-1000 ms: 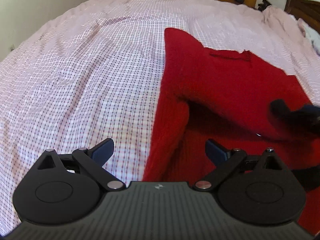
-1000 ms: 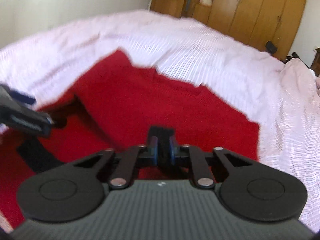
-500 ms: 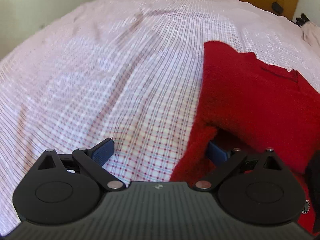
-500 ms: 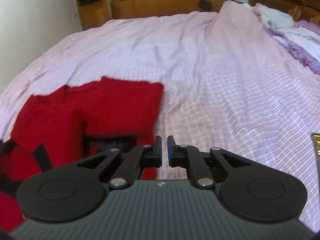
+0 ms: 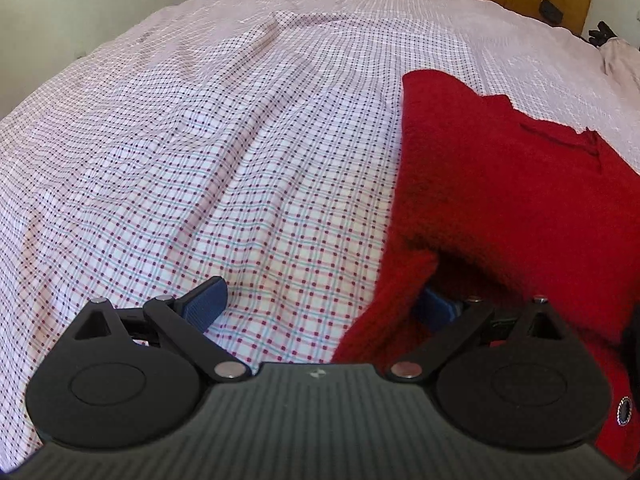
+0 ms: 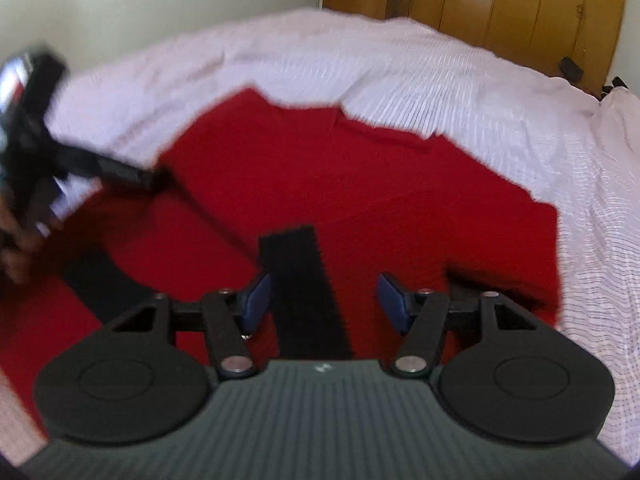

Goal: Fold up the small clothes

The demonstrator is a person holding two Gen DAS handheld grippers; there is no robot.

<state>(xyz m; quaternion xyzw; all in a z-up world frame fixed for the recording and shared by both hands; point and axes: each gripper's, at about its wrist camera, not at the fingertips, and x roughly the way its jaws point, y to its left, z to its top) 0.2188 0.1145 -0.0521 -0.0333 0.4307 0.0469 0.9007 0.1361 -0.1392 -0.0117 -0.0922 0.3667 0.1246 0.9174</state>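
A red knitted garment [image 5: 500,184] lies folded on the bed, on the right side of the left wrist view. My left gripper [image 5: 320,304] stands open at its near left edge. Its right fingertip [image 5: 436,304] is tucked under the folded upper flap, and its left one rests over the bare sheet. In the blurred right wrist view, my right gripper [image 6: 325,302] hangs over the red garment [image 6: 360,184] with its jaws opening. A black stripe [image 6: 292,280] of the garment lies between them, unpinched. The left gripper [image 6: 36,120] shows at the left edge of that view.
The checked sheet [image 5: 200,160] spreads wide to the left of and beyond the garment. A wooden wardrobe [image 6: 500,8] stands past the foot of the bed and a pale wall [image 6: 160,0] runs along the left. A person's hand [image 6: 16,248] holds the left gripper.
The right gripper was shut, swung off to the garment's right side, and is back over it with jaws apart. The left gripper slid its right finger under the flap.
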